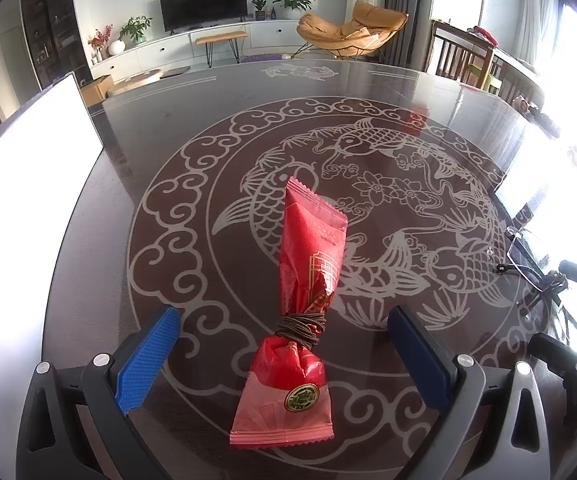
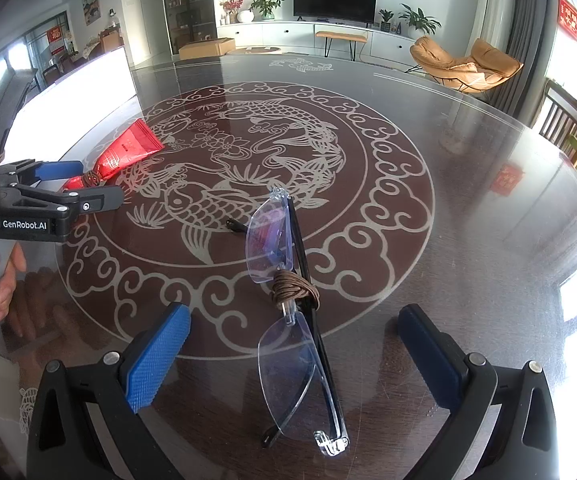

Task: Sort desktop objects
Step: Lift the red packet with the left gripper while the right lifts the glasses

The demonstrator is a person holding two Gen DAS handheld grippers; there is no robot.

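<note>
On table (image 1: 88, 280): left fingers (image 1: 148, 360) wide open astride red packet (image 1: 308, 256); right fingers (image 2: 160, 356) wide open astride glasses (image 2: 288, 320).

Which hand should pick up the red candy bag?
The left gripper. Its open fingers already sit on either side of the red candy bag, while the right gripper is lined up with the glasses instead.
</note>
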